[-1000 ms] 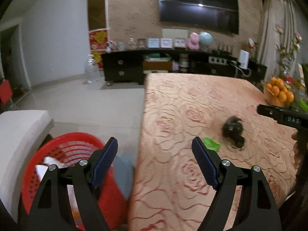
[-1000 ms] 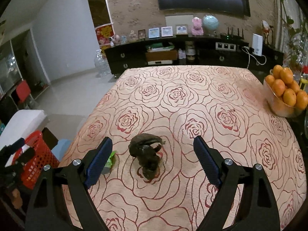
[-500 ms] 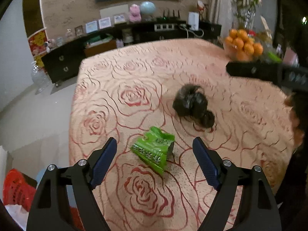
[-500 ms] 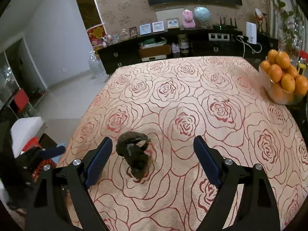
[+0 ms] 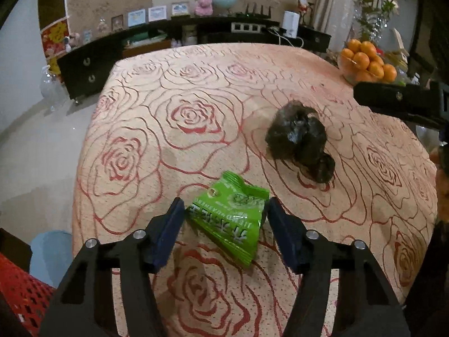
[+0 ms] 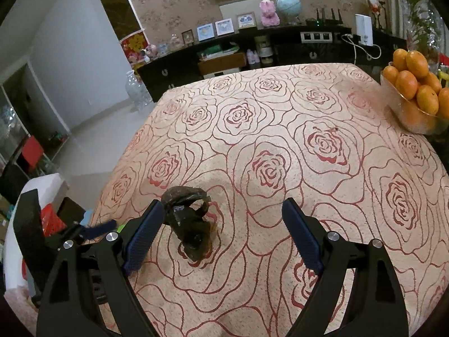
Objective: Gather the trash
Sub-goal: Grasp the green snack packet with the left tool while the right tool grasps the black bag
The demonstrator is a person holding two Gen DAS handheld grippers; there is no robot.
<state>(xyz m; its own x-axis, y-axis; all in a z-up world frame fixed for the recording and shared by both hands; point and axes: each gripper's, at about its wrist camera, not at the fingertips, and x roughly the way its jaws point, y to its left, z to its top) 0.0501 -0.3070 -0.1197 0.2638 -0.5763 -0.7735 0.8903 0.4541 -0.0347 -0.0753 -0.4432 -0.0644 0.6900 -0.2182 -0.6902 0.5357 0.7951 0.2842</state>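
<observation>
A green snack wrapper (image 5: 230, 216) lies flat on the rose-patterned tablecloth (image 5: 182, 112). My left gripper (image 5: 226, 210) is open around it, one finger on each side, close to its edges. A crumpled black plastic bag (image 5: 300, 140) lies just beyond to the right. In the right wrist view the same black bag (image 6: 190, 224) sits beside the left finger of my open, empty right gripper (image 6: 223, 219). A red basket (image 5: 19, 295) stands at the table's near left, also seen in the right wrist view (image 6: 50, 220).
A glass bowl of oranges (image 6: 415, 98) stands at the table's far right edge. A black TV cabinet (image 6: 252, 56) with frames and ornaments runs along the back wall. A white seat (image 6: 28, 196) is beside the basket. A plastic water jug (image 5: 50, 90) stands on the floor.
My left gripper swung from the red basket to the table, came down over the green wrapper and narrowed its fingers around it. My right gripper drifted slightly right of the black bag.
</observation>
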